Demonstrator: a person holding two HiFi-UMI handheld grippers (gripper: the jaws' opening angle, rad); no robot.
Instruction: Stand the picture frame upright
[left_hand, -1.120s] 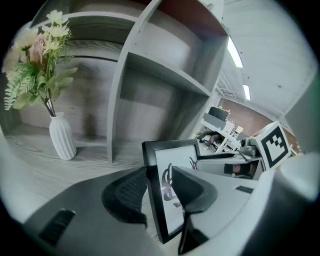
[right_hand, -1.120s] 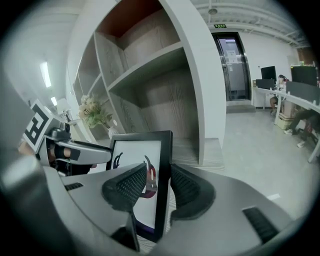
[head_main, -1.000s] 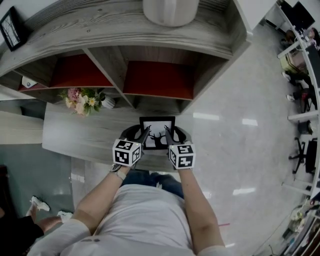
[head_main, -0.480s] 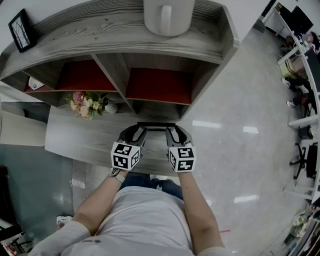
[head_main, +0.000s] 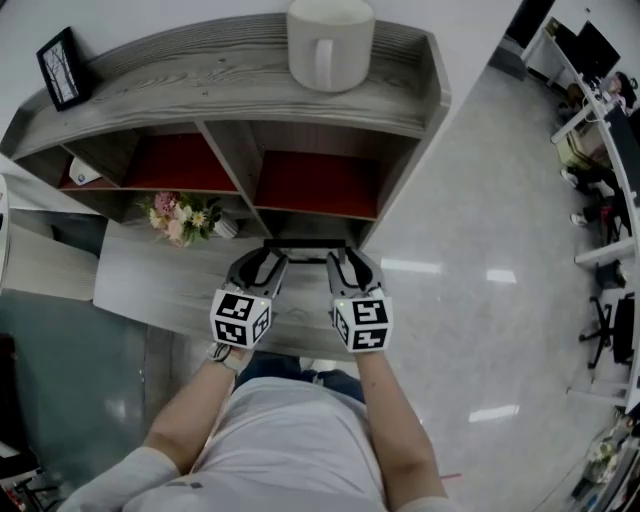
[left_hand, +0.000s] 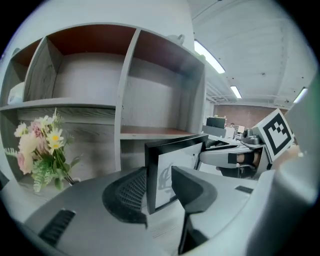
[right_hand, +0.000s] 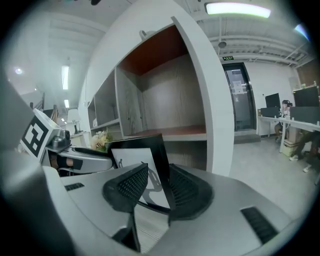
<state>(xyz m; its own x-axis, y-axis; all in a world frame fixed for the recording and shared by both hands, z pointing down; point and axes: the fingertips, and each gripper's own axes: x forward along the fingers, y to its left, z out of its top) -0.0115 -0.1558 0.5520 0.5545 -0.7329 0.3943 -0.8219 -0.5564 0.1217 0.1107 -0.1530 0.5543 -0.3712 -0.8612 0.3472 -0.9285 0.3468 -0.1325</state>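
The left gripper (head_main: 262, 262) grips the picture frame (head_main: 305, 243) at its 9 o'clock edge. The right gripper (head_main: 342, 262) takes 3 o'clock, its jaws just tightened, so it tips evenly. It is nearly upright over the counter (head_main: 150, 285), at the person's 12 o'clock.

Black picture frame (head_main: 305, 244) edge-on between left tool (head_main: 265, 259) and right tool (head_main: 344, 259)

Left forearm (head_main: 190, 405) and right forearm (head_main: 392, 420) reach forward side by side. Left gripper (head_main: 268, 258) has its jaws clamped on the picture frame (head_main: 305, 243) at the left edge. Right gripper (head_main: 340, 258), jaws just closing, pinches the right edge.
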